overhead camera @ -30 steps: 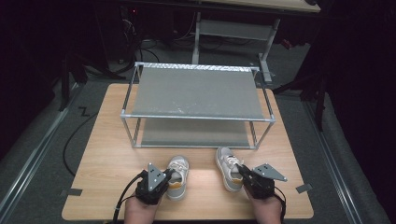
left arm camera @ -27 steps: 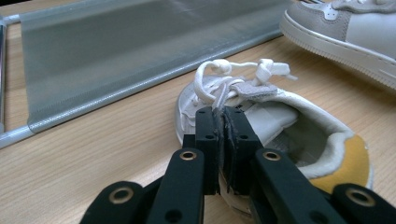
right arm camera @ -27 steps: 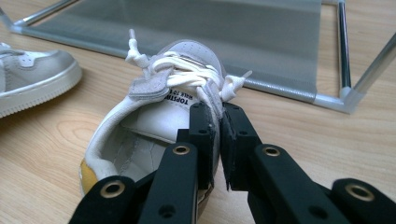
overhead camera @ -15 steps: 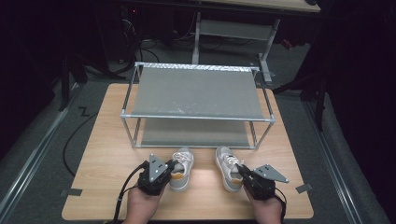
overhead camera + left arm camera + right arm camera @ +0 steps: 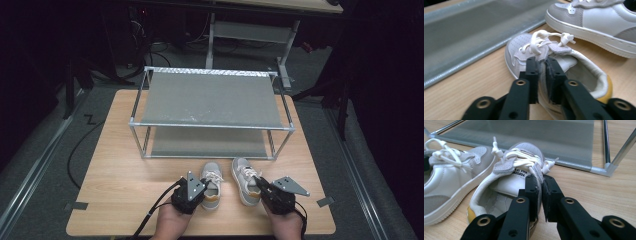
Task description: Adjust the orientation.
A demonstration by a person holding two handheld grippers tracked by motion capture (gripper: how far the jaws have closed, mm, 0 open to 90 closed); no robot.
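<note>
Two small grey-and-white sneakers sit side by side on the wooden table (image 5: pixel 115 200), just in front of the two-tier metal shoe rack (image 5: pixel 210 112), and we hold one in each of our two grippers. Nearest us, on the near side of the rack, our two hands come up from the table's front edge. The left gripper (image 5: pixel 196 192) has its jaws set on either side of the left sneaker (image 5: pixel 212 181) wall beside the laces; in the left gripper view the jaws (image 5: pixel 542 65) have just been opening a little, with the shoe's side still between them and the pads close against it. The right gripper (image 5: pixel 262 187) pinches the side wall of the right sneaker (image 5: pixel 245 174); in the right gripper view its jaws (image 5: pixel 540 185) stand nearly together with the grey upper squeezed between the pads, just beside the white laces. Both shoes point their toes toward the rack, heels with yellow tabs toward us, and rest flat on the wood, near each other but not touching. Beyond them the rack stands square across the table, with two grey fabric shelves, one above the other, the lower one just behind the sneakers' toes. Farther off, past the rack, a metal table frame (image 5: pixel 250 30) stands on the dark floor.
</note>
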